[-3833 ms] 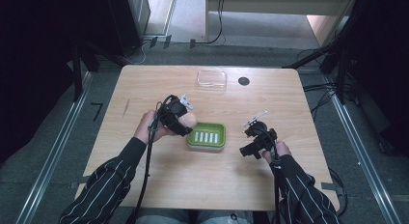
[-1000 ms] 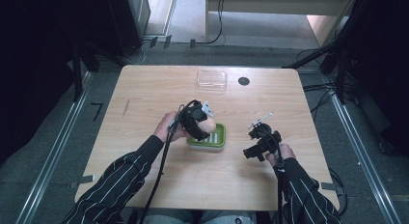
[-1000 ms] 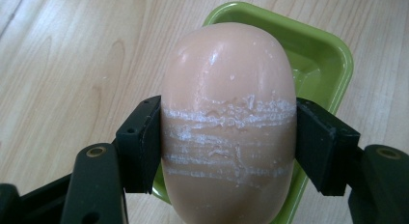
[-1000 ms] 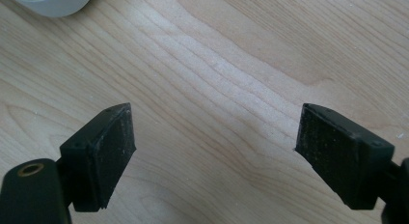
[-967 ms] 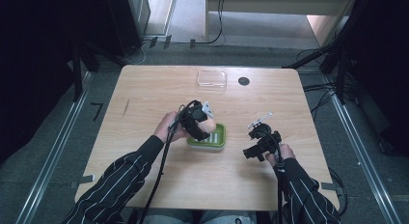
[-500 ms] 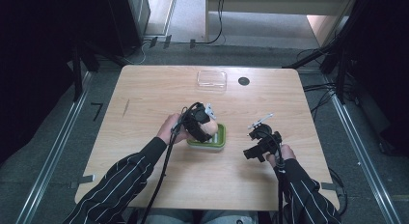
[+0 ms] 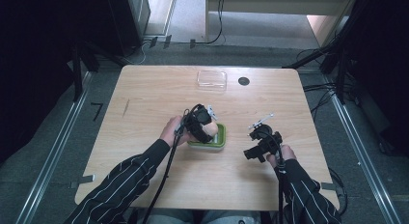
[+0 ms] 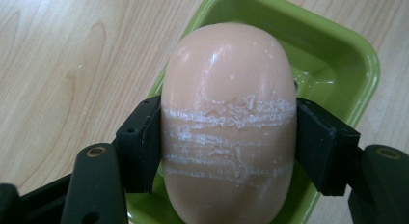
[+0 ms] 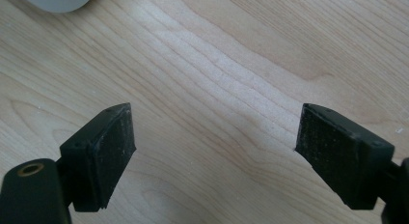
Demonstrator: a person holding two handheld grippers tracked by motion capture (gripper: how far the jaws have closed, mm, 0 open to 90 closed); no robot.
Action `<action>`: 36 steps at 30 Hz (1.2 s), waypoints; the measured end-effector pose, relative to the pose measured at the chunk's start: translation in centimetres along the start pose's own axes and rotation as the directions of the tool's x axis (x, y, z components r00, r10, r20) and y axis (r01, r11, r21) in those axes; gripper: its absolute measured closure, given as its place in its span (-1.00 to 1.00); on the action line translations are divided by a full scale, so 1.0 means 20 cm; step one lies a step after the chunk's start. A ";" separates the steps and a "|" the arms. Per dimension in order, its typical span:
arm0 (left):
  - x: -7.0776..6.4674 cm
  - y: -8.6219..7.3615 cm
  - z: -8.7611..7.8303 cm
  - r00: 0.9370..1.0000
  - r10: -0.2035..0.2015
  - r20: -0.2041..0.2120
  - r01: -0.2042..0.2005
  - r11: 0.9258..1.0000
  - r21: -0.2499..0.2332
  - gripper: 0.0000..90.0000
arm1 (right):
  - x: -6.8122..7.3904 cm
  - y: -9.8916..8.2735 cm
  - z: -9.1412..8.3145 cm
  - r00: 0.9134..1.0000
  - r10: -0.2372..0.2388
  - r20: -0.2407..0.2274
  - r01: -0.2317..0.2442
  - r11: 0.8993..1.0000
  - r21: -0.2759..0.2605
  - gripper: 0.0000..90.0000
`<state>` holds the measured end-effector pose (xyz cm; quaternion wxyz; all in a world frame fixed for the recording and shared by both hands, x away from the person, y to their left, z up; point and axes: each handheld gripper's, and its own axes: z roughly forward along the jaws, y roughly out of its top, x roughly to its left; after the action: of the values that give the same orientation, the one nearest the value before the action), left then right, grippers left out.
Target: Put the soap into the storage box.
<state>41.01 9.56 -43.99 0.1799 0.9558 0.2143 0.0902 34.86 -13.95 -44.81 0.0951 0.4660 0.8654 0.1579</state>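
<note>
The high view looks forward and down from above the person's side, far enough off to take in the whole table [image 7: 159,89] and the floor around it. The left gripper view rides close, looking along its jaws almost straight down; the soap [image 8: 227,122] sits between the pads [image 8: 142,142] with the green dish [image 8: 337,64] under and beyond the fingertips. The high view shares that dish [image 7: 219,137]. The right gripper view also sits near, facing down at bare wood between its pads [image 9: 113,147], sharing the tabletop with the high view.
</note>
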 end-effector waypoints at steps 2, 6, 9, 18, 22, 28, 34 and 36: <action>0.00 0.00 0.01 1.000 -0.011 -0.001 0.011 1.000 0.002 -0.25 | 0.00 0.00 0.00 1.000 0.001 0.006 -0.001 1.000 0.004 -0.69; 0.00 0.00 0.02 1.000 -0.027 -0.008 0.027 1.000 0.014 -0.25 | 0.00 -0.01 -0.01 1.000 0.006 0.004 -0.006 1.000 -0.001 -0.69; 0.00 -0.01 0.03 1.000 -0.022 -0.006 0.022 1.000 0.022 -0.25 | 0.00 -0.01 -0.01 1.000 0.005 0.004 -0.005 1.000 -0.003 -0.69; -0.01 -0.01 0.04 1.000 0.005 -0.001 -0.005 0.999 0.034 -0.25 | 0.00 -0.01 0.00 1.000 0.002 0.003 -0.002 1.000 0.003 -0.69; -0.01 -0.01 0.04 1.000 -0.017 -0.001 0.017 1.000 0.026 -0.25 | 0.00 -0.01 0.00 1.000 0.002 0.003 -0.002 1.000 0.000 -0.69; -0.01 -0.01 0.04 0.999 -0.044 -0.008 0.045 0.999 0.032 -0.25 | 0.00 -0.01 0.00 1.000 0.001 0.002 -0.001 1.000 0.001 -0.69; 0.00 -0.01 0.04 0.998 -0.054 -0.022 0.055 0.998 0.036 -0.25 | 0.00 -0.01 0.00 1.000 0.002 0.001 -0.002 1.000 0.001 -0.69; 0.00 -0.01 0.04 0.998 -0.061 -0.025 0.062 0.997 0.037 -0.25 | 0.00 -0.01 0.00 1.000 0.001 0.000 -0.001 1.000 0.000 -0.69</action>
<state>41.09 9.53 -44.82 0.1620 0.9508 0.2475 0.0920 34.74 -14.09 -44.77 0.0951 0.4666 0.8650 0.1579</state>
